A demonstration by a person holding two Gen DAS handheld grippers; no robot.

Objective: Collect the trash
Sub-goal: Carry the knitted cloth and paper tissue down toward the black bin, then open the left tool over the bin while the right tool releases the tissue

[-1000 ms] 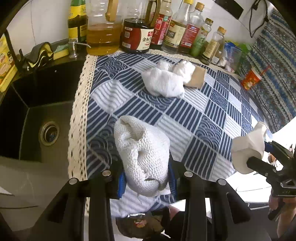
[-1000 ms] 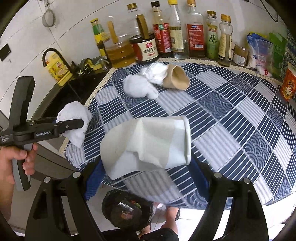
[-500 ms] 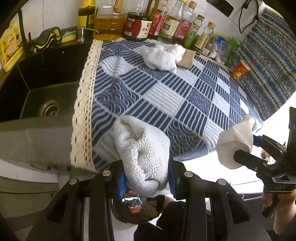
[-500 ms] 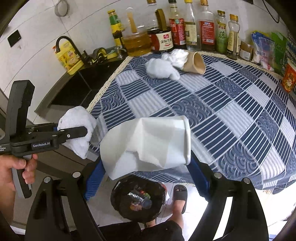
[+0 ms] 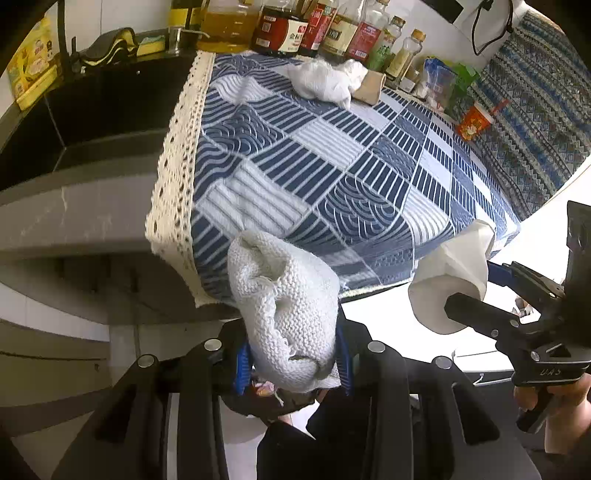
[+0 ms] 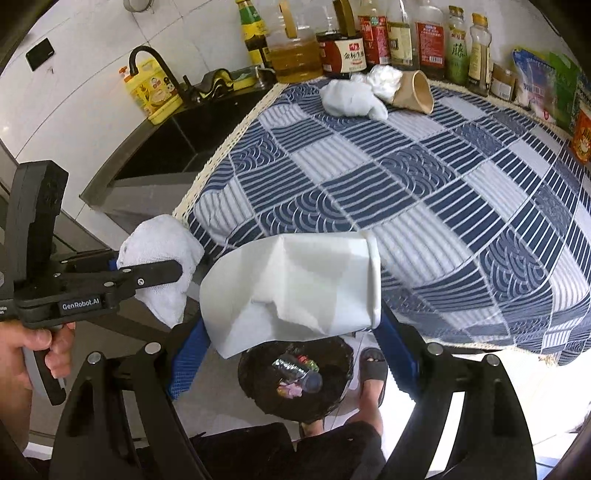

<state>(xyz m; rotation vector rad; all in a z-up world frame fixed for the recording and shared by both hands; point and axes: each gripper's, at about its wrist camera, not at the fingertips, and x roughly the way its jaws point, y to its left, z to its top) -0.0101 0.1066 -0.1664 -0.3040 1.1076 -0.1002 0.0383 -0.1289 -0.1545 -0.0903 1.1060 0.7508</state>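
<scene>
My left gripper (image 5: 291,354) is shut on a crumpled white knitted cloth (image 5: 284,314), held past the table's front edge. It also shows in the right wrist view (image 6: 162,266). My right gripper (image 6: 291,332) is shut on a crushed white paper cup (image 6: 295,288), held above a black-lined trash bin (image 6: 295,380) on the floor; the cup also shows in the left wrist view (image 5: 450,273). More white crumpled wads (image 6: 351,96) and a tan paper cup (image 6: 413,92) lie at the far side of the table.
The table has a blue patterned cloth (image 6: 406,177) with a lace edge. Bottles (image 6: 369,33) line the back wall. A dark sink (image 5: 92,110) is to the left. A red cup (image 5: 474,120) stands at the right. A sandalled foot (image 6: 373,373) is beside the bin.
Both grippers have pulled back from over the table to beyond its front edge, still holding their items. The trash bin has come more fully into view under the right gripper.
</scene>
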